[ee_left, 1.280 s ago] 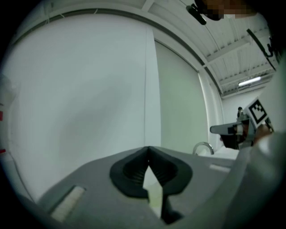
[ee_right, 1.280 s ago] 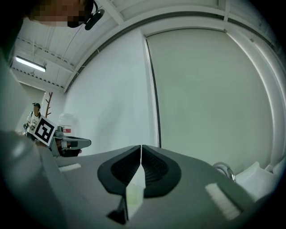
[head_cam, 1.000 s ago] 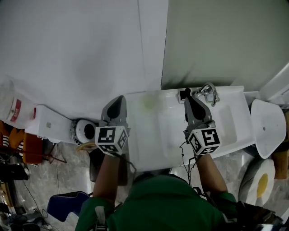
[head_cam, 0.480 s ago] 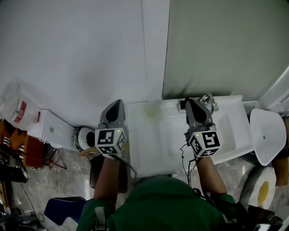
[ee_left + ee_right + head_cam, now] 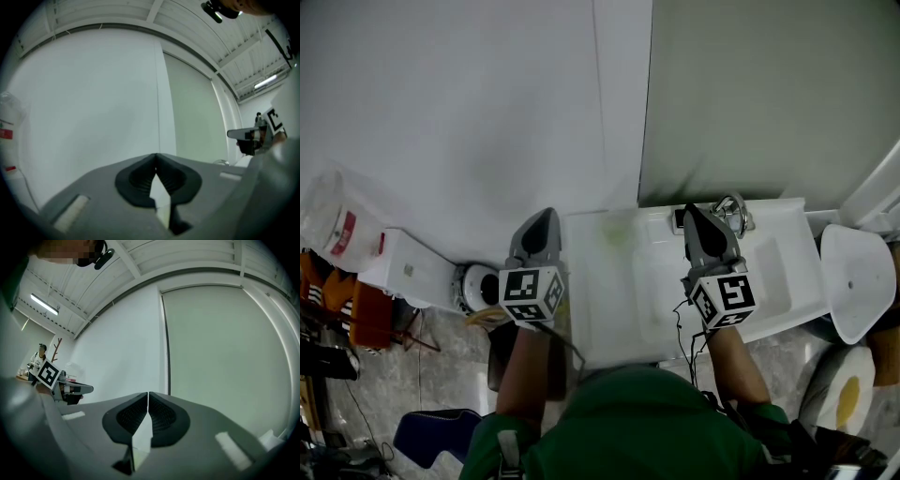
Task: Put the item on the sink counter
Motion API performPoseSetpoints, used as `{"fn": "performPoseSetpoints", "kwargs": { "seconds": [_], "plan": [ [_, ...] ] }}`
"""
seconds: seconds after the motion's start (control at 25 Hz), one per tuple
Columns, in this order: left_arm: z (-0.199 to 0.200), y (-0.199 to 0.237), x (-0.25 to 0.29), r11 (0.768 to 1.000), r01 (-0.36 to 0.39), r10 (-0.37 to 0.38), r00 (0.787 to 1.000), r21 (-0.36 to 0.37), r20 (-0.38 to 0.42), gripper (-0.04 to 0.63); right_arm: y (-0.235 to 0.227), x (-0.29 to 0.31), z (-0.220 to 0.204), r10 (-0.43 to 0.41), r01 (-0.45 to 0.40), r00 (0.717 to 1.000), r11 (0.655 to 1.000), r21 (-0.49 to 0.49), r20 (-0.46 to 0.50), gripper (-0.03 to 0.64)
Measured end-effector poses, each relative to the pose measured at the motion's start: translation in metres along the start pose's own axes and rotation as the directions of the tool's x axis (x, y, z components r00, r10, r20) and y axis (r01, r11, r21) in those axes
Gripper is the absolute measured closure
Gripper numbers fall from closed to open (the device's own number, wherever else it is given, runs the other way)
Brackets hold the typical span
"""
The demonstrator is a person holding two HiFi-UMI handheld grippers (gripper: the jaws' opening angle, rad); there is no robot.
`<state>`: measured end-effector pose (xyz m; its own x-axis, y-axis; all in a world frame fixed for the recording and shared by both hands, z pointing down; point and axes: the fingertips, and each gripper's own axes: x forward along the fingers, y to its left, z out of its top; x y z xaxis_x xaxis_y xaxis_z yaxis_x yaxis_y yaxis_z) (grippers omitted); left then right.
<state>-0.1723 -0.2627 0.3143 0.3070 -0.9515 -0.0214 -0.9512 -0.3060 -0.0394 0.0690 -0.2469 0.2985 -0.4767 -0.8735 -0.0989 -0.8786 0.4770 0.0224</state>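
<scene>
A white wall [image 5: 450, 103] and a pale green panel [image 5: 769, 94] are seen from steeply above and fill the upper half of the head view. Below them a white table [image 5: 600, 309] with a sink is set against the panel. Its flat part lies to the left and the basin [image 5: 773, 267] to the right. The person's green top [image 5: 647, 422] is seen at the bottom edge, and two arms are stretched forward from it.

The left hand-held gripper [image 5: 545, 218] is held at the table's left edge. The right hand-held gripper [image 5: 695, 215] is held near the back of the table, just beside the tap [image 5: 731, 208]. In both gripper views the jaws are shown pressed together with nothing between them, pointed at the wall. A faint yellowish mark [image 5: 614, 230] is seen on the table near its back left corner.

No item for the task can be made out, either held or lying on the table.

Compared with a second ago, the scene has been shifted only slightly in the head view, and the grippers have barely been moved. Over the last half second almost nothing has been altered. With both grippers empty and idle, the task is judged to be either not yet begun or already finished
</scene>
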Motion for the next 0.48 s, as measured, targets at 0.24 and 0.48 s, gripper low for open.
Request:
{"fn": "performPoseSetpoints", "kwargs": {
  "seconds": [0.24,0.48],
  "plan": [
    [-0.0053,-0.0006,0.0021,1.0,0.004,-0.004,1.0,-0.006,-0.007,0.597,0.0003,-0.0007,-0.0012,-0.001,0.001,1.0,1.0,-0.002,0.001,0.611],
    [-0.007,-0.002,0.0048,1.0,0.011,-0.012,1.0,-0.011,-0.009,0.597,-0.0002,0.0003,-0.0026,-0.001,0.001,1.0,1.0,-0.002,-0.002,0.611]
  ]
}}
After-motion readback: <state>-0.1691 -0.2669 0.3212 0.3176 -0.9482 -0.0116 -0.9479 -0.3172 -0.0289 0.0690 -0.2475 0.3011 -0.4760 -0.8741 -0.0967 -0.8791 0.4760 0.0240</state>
